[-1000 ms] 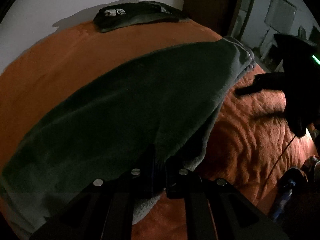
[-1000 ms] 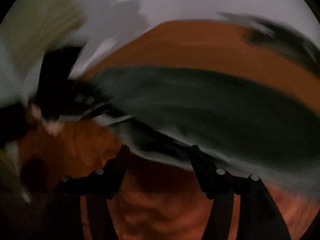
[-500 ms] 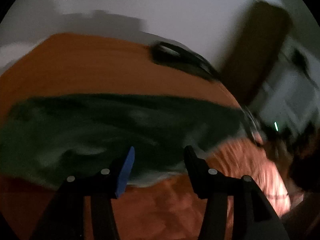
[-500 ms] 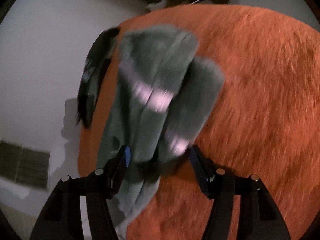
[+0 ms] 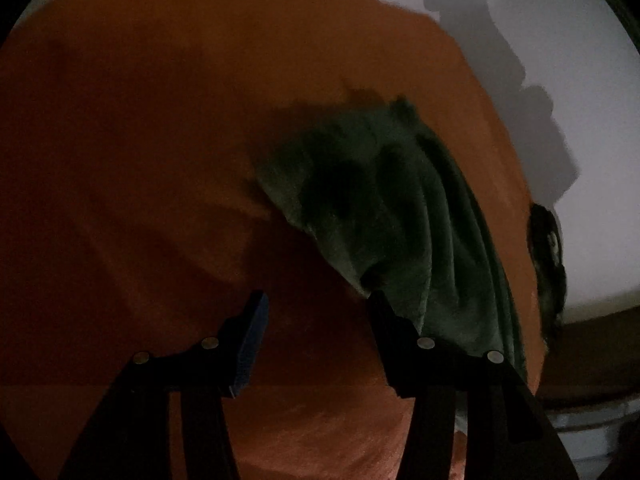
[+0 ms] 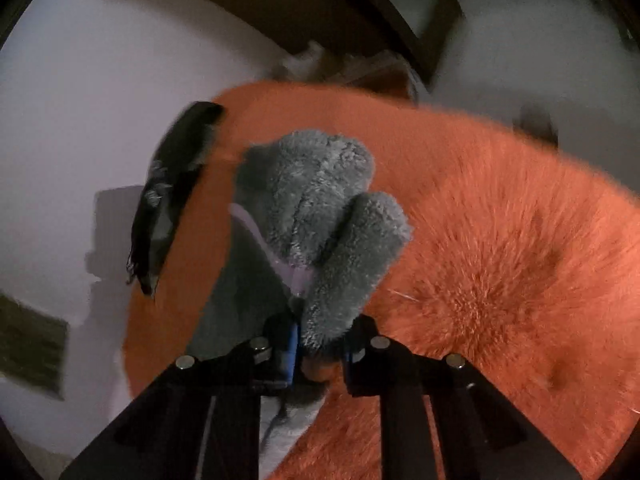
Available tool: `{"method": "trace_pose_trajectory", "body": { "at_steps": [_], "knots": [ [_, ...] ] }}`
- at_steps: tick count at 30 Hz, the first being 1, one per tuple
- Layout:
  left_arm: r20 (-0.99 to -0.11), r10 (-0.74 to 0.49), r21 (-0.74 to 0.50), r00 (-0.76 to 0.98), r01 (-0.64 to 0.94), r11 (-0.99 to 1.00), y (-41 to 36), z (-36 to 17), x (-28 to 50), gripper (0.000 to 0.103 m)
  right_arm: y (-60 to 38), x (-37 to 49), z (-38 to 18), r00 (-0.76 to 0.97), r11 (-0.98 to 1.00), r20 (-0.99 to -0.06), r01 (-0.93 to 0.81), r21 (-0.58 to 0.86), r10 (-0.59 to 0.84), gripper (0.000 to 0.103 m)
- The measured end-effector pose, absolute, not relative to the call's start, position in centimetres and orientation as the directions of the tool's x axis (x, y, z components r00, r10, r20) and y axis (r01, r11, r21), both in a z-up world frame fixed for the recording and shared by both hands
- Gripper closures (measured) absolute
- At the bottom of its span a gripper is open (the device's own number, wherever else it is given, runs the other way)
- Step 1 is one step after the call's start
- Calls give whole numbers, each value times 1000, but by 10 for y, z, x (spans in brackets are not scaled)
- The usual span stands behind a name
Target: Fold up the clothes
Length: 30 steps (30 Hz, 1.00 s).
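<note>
The grey-green fleece garment lies bunched on the orange blanket, ahead and to the right in the left wrist view. My left gripper is open with nothing between its fingers; its right finger touches the garment's near edge. In the right wrist view the same fleece garment rises in two rounded folds directly in front. My right gripper is shut on its lower fold, and a pale inner band shows between the folds.
A black garment lies at the blanket's far edge by the white wall; the left wrist view shows it as black garment at the right. Bare orange blanket spreads to the right. Dark furniture stands behind.
My left gripper let go of the garment, opened and swung to a new angle. My right gripper, open half a second ago, has shut on the bunched fleece.
</note>
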<state>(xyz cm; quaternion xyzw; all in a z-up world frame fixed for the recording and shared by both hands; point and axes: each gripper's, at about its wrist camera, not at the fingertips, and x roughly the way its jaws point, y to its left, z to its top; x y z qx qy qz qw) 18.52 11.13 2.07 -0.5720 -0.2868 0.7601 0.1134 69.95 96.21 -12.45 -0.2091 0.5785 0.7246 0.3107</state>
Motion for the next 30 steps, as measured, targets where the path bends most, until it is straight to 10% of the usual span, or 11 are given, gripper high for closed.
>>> {"method": "trace_pose_trajectory", "body": {
  "at_steps": [4, 12, 15, 16, 17, 19, 30],
  "knots": [
    [-735, 608, -656, -301, 89, -749, 138, 15, 167, 49, 969, 706, -147, -767, -104, -619, -638, 763, 168, 85],
    [-699, 638, -711, -322, 217, -669, 146, -16, 128, 40, 976, 711, -144, -849, -68, -505, -520, 852, 156, 37],
    [-675, 621, -727, -397, 221, -650, 146, -14, 120, 50, 978, 695, -139, -825, -147, -550, -564, 813, 125, 37],
    [-670, 611, -728, -421, 212, -652, 145, -13, 115, 80, 977, 693, -140, -813, -160, -568, -582, 797, 129, 38],
    [-663, 612, -732, -431, 204, -650, 144, -12, 111, 86, 978, 691, -140, -799, -168, -584, -601, 781, 144, 51],
    [-651, 597, -736, -468, 197, -648, 138, -3, 106, 88, 981, 690, -138, -773, -165, -611, -633, 756, 170, 80],
    [-708, 572, -642, -414, 43, -765, 95, 11, 96, 89, 933, 747, -96, -717, -167, -671, -697, 697, 189, 84]
  ]
}}
